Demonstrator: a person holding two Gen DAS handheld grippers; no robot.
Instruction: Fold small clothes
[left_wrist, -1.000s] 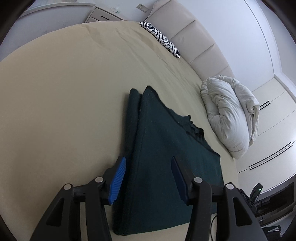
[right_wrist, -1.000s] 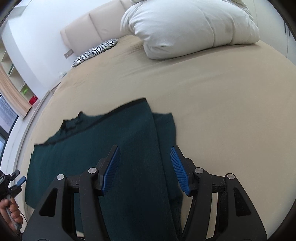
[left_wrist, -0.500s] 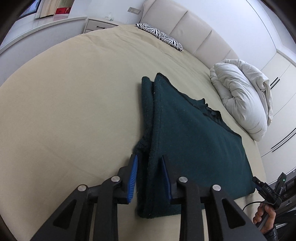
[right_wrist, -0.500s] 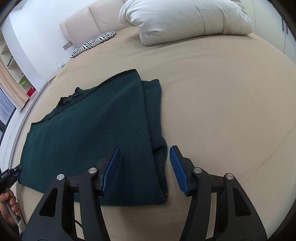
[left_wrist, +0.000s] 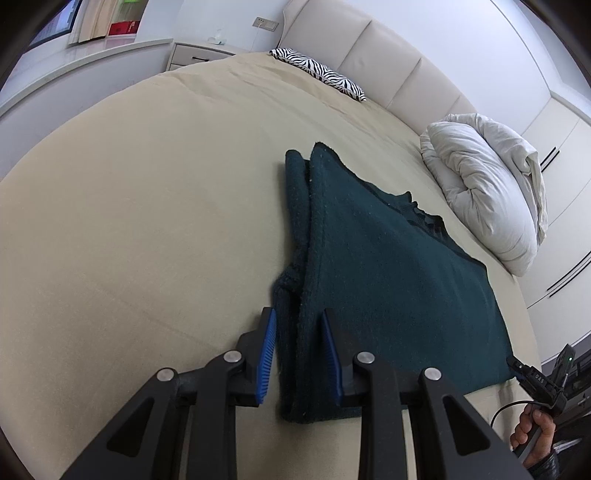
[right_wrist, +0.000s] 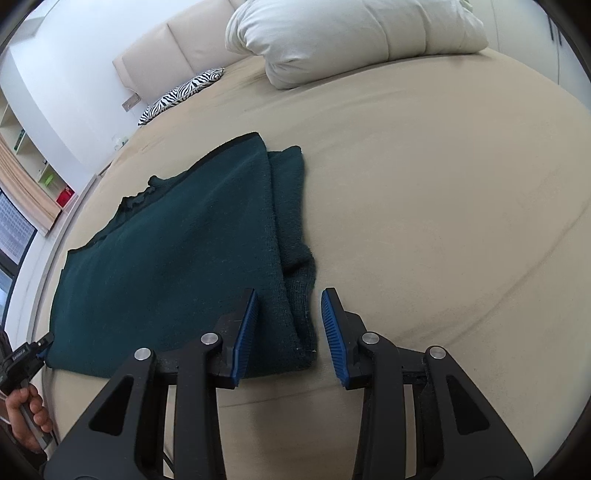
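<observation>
Left wrist view first: the left gripper (left_wrist: 299, 350) sits at the bottom centre of the frame, its blue pads narrowed around the folded side edge of the dark green garment (left_wrist: 388, 280) but not visibly pressed shut; whether they actually bite the cloth I cannot tell. The garment lies flat on the beige bed (left_wrist: 129, 206), running from the lower centre up toward the middle, with a tucked sleeve bunched along its left edge. A white duvet (left_wrist: 491, 199) is heaped at the upper right, well apart.

Right wrist view: the right gripper (right_wrist: 288, 332) is at the bottom centre, jaws clearly apart and holding nothing, straddling the garment's (right_wrist: 177, 251) near right corner, where the layers stack unevenly. The person's left hand (right_wrist: 26, 417) shows at the lower left of the frame.

Risks, as I judge them: closing on only the top layer would leave the tucked sleeve behind and pull the fold open. If one side grips before the other, a lift would skew the edge. Thick knit may also slip from a shallow pinch.
</observation>
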